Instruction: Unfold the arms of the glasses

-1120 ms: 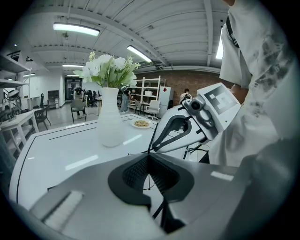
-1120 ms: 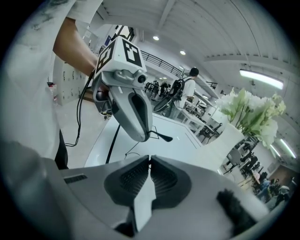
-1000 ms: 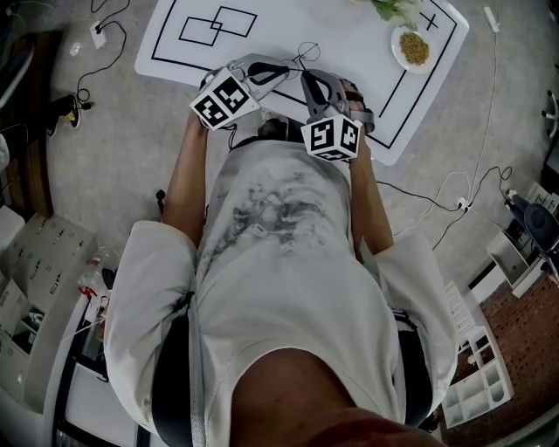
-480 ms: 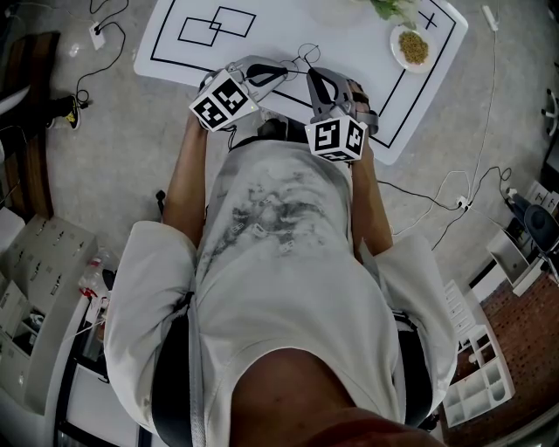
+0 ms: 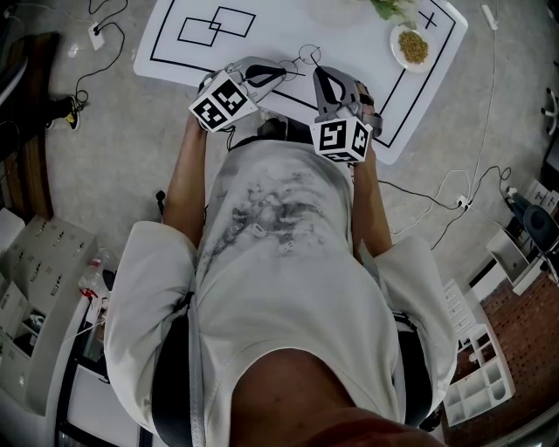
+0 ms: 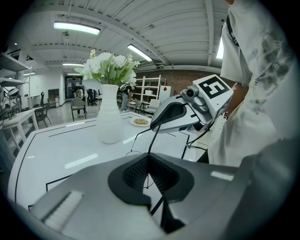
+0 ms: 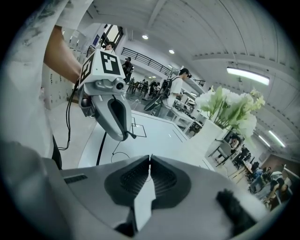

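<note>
The glasses (image 6: 153, 139), a thin dark wire frame, are held in the air between the 2 grippers, over the near edge of the white table (image 5: 349, 39) and close in front of the person's shirt. The left gripper (image 6: 149, 171) has its jaws pressed together on 1 wire of the frame, which runs up out of the pads to the other gripper's tip. The right gripper (image 5: 319, 72) is likewise clamped, its jaws drawn to a slit on the thin wire. 1 round lens rim shows just beyond the tips. How far the arms are unfolded cannot be told. Farther out on the table a white vase (image 6: 108, 119) stands upright, holding white flowers (image 6: 110, 63) with green leaves. Near it, but apart, a small white dish (image 5: 396, 52) holds a heap of brownish grainy food (image 5: 414, 46). 2 overlapping black rectangles (image 5: 218, 26) are printed on the tabletop.
</note>
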`<state>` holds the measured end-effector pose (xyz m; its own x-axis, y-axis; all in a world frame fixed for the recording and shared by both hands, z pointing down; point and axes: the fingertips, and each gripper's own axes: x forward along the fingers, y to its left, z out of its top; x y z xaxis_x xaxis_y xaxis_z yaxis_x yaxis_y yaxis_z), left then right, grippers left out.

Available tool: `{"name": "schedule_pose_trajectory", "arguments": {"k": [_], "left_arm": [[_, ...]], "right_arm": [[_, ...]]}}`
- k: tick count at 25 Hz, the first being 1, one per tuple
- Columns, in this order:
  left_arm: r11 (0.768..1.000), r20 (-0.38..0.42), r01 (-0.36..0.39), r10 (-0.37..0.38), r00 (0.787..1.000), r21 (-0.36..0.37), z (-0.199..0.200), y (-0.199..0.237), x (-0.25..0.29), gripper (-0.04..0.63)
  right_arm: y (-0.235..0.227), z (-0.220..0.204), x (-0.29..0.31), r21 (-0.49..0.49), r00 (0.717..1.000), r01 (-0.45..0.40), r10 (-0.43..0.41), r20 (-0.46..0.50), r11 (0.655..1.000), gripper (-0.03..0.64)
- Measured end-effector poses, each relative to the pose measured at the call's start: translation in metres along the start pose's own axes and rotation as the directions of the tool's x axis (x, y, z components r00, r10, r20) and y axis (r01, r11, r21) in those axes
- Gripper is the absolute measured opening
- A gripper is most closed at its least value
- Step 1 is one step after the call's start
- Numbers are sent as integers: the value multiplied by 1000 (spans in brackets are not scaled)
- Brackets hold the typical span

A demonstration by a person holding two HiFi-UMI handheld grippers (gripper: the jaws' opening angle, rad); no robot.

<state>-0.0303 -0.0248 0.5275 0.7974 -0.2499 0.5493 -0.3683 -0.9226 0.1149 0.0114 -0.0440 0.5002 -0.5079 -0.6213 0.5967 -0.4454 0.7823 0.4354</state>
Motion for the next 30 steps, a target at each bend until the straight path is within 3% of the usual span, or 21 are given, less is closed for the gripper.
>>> {"name": "schedule_pose_trajectory", "arguments": {"k": [30], "left_arm": [[999,11,-35,35,999,-20,-8,12,-6,11]], "right_arm": [[-21,-11,-17,89,996,81,-78,-43,993,25]]}}
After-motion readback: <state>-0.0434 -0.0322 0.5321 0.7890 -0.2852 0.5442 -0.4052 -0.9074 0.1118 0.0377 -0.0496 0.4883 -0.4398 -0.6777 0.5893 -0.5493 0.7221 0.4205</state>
